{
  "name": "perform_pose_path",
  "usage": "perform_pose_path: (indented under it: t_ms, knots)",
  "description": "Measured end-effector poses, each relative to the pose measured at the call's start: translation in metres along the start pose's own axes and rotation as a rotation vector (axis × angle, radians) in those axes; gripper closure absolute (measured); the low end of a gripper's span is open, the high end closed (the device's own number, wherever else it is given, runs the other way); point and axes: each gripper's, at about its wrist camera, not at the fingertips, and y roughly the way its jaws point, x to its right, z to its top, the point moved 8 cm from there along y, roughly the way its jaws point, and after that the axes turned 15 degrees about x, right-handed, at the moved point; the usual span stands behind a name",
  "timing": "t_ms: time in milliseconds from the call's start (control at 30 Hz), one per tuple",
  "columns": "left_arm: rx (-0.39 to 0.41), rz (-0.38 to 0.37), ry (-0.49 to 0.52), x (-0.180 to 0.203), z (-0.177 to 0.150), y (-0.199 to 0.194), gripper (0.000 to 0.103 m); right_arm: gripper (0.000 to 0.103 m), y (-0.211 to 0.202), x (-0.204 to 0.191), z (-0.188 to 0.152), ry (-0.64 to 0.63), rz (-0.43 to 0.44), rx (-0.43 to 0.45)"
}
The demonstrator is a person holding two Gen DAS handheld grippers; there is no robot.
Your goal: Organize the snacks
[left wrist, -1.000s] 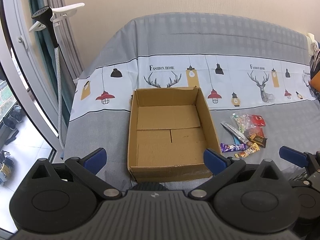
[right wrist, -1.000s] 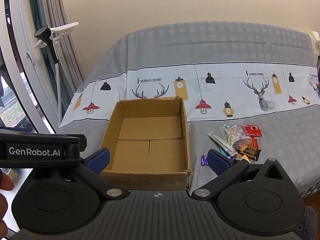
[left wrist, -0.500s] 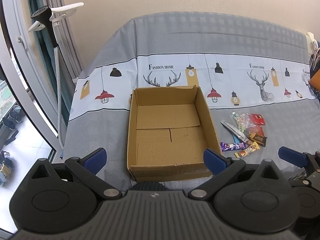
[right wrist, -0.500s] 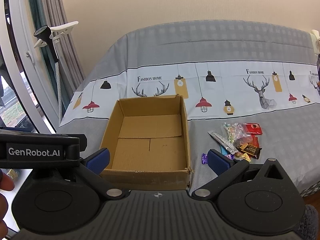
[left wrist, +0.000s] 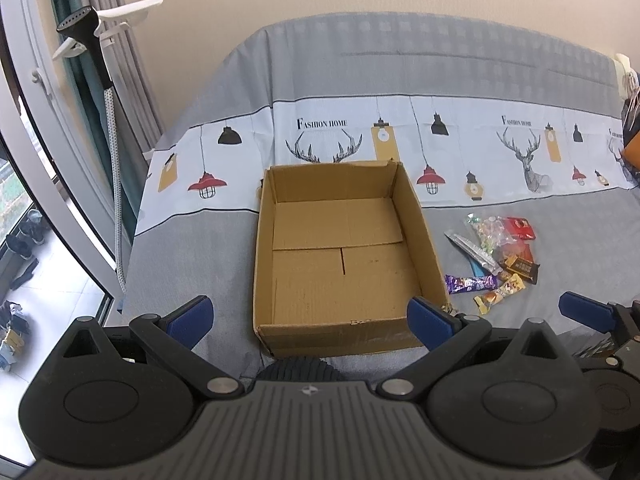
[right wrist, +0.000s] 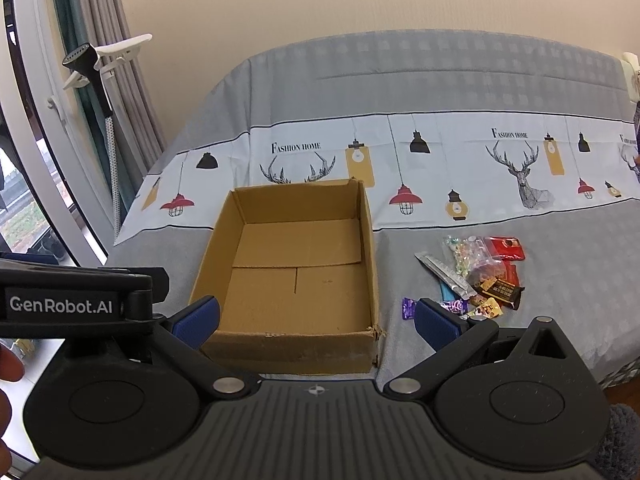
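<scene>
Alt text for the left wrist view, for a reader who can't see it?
An empty open cardboard box sits on a grey bedspread, with a small pile of wrapped snacks just to its right. The open left gripper frames the box's near wall, holding nothing.

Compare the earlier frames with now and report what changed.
Nothing taken or released. Both hand-held grippers, left and right, stay open, drifting only slightly. The cardboard box remains empty, and the snack pile lies untouched on the bedspread beside it.
</scene>
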Motion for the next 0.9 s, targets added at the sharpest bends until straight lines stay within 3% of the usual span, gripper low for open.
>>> perform_pose_path:
  t_ms: [333, 600, 800, 900]
  knots:
    - [-0.036, -0.027, 0.000, 0.020, -0.014, 0.028, 0.000, 0.000, 0.018, 0.021, -0.015, 0.009, -0.008, -0.030]
    - [-0.051, -0.073, 0.065, 0.066, -0.020, 0.071, 0.000, 0.000, 0.049, 0.059, -0.030, 0.023, -0.008, -0.050]
    - [-0.053, -0.113, 0.136, 0.123, -0.026, 0.121, 0.000, 0.001, 0.089, 0.117, -0.049, 0.069, 0.000, -0.055]
    - [-0.058, -0.176, 0.117, 0.158, -0.032, 0.157, 0.000, 0.001, 0.111, 0.157, -0.057, 0.049, -0.015, -0.001]
